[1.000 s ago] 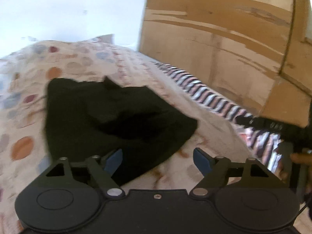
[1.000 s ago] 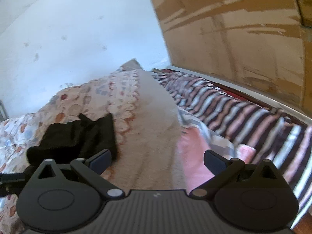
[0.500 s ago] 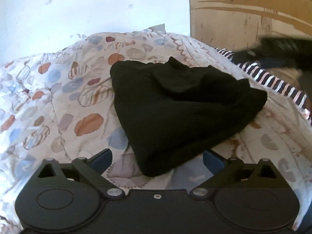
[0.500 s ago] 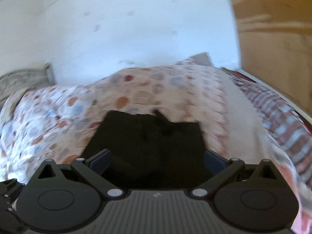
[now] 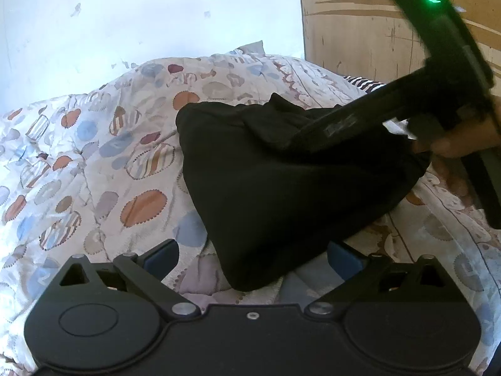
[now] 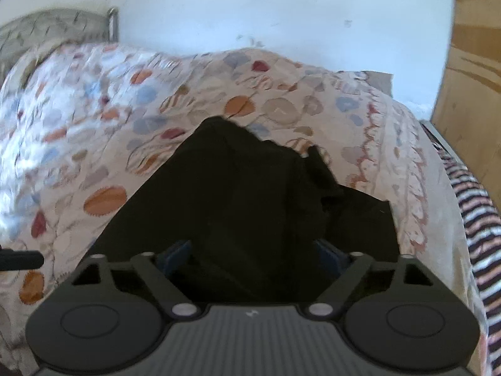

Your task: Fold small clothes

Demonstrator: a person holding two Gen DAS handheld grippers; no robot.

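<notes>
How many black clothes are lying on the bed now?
1. The black garment lies crumpled on the patterned quilt, in front of both hand-held grippers. More could be hidden under it.

Both tongs gape wide: left tongs (image 5: pixel 252 258) low, right tongs (image 6: pixel 252 252) alongside.

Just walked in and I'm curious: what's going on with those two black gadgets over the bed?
A person is holding a pair of tongs in each hand to fold a small black garment lying rumpled on a patterned quilt. The left tongs are open around its near corner. The right tongs are open too, with cloth between their fingers. Neither has closed on it, so the folding has not really begun.
</notes>
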